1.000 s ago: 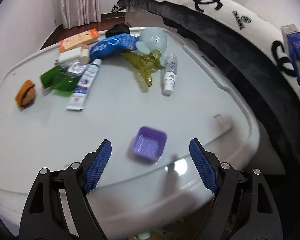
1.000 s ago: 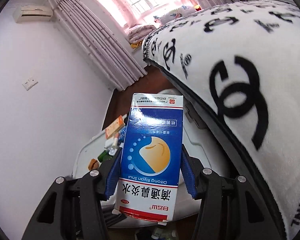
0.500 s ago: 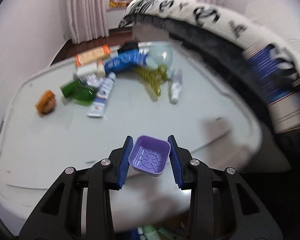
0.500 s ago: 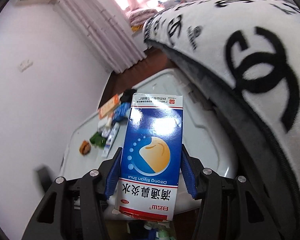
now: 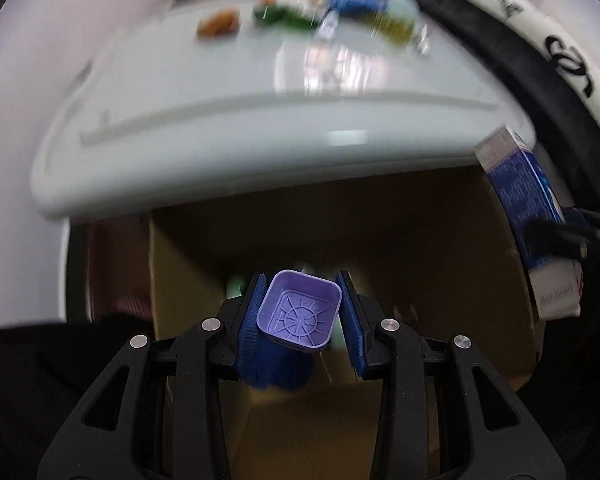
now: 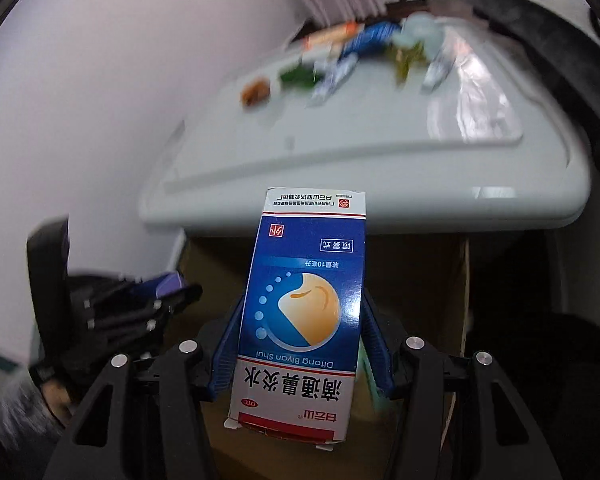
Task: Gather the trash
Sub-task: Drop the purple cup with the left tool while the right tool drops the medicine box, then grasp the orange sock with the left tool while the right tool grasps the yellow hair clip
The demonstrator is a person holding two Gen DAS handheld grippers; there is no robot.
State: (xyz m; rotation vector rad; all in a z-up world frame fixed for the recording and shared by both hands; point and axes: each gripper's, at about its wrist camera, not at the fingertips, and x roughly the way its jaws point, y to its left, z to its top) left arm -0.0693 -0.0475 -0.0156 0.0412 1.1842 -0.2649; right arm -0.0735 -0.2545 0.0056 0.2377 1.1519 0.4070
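Observation:
My left gripper [image 5: 300, 312] is shut on a small purple square plastic cup [image 5: 300, 314], held over the open cardboard box [image 5: 188, 280] below the white table's front edge. My right gripper [image 6: 300, 336] is shut on a blue and white medicine carton [image 6: 300, 304], also over the box [image 6: 420, 280]. The carton shows at the right of the left wrist view [image 5: 528, 216]. The left gripper with the cup shows at the left of the right wrist view [image 6: 140, 300]. Several pieces of trash [image 5: 324, 12] lie blurred at the far end of the table [image 5: 260, 128].
The white table [image 6: 360, 148] overhangs the box. A bed with a black and white blanket [image 5: 540, 40] runs along the right. A white wall [image 6: 100, 80] is on the left. Some items lie inside the box [image 5: 234, 288], blurred.
The left gripper closed on the purple cup and carried it off the table down over the box. The right gripper lowered the carton to the box as well.

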